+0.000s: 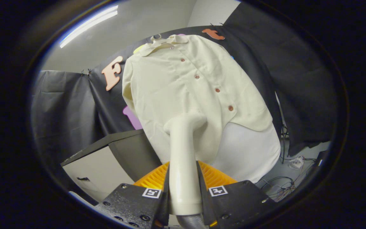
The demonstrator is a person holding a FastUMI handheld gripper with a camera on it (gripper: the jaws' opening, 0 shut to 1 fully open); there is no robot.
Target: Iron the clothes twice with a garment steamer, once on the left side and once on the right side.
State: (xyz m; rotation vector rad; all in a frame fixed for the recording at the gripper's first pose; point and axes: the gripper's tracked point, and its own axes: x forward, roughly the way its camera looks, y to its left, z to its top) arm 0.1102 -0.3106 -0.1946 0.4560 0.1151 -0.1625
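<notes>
While the fingers (pixel 184 183) pressed from both sides on the pale handle of the garment steamer (pixel 183 159), the handle ran straight up between them and its head bent forward at the top, lying against the lower front of the shirt (pixel 183 82). That cream shirt hung on a hanger (pixel 156 37) against the black cloth wall (pixel 297 79), buttoned down its front with a row of brown buttons (pixel 217 90), its collar at the top. Under the shirt's hem a white padded board (pixel 249 149) showed, just beyond the fingers. A grey hose (pixel 191 221) left the handle's lower end between the fingers. To the left of the shirt stood a low cabinet (pixel 100 165) with a dark top and a pale front. On the right, cables (pixel 284 184) lay tangled on the floor near the wall.
</notes>
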